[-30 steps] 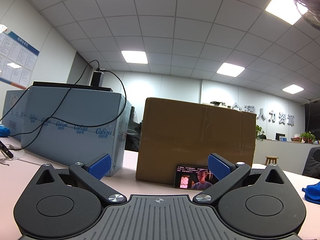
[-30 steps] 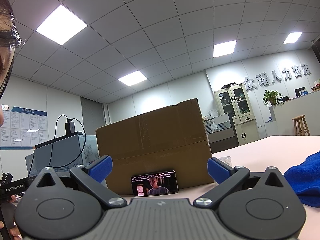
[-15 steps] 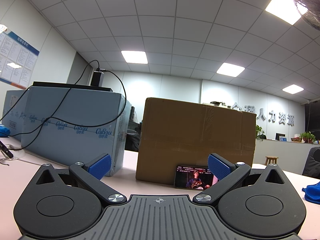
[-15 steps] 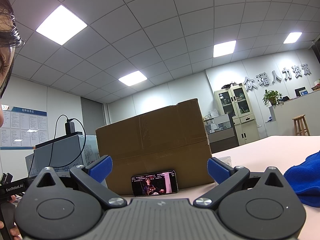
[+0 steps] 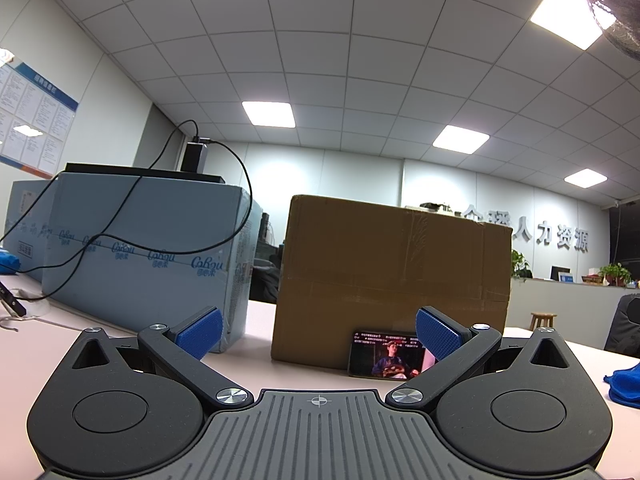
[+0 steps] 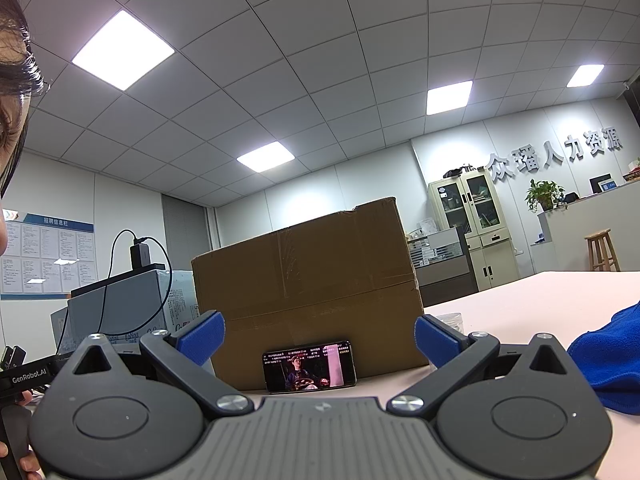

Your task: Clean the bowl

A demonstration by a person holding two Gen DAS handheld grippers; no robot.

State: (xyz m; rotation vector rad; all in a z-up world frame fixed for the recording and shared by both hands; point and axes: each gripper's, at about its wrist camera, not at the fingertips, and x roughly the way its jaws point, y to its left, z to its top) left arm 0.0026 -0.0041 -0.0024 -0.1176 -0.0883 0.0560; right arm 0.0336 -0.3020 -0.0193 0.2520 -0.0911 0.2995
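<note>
Both the left gripper (image 5: 318,332) and right gripper (image 6: 318,338) sit wide open and empty, so with no bowl in view, reaching forward blindly risks toppling the propped phone (image 6: 309,366).

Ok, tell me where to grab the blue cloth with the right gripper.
Pinch the raised fold at the near left edge of the blue cloth, coming in from its left. It lies bunched on the table, so that ridge likely fits between the open fingers of the right gripper.

blue cloth (image 6: 600,360): seen bunched in soft folds, laid on the pink table (image 6: 540,300) at far right | clear vessel (image 6: 450,320): glimpsed farther back on the table, mostly hidden, kind not determined
</note>
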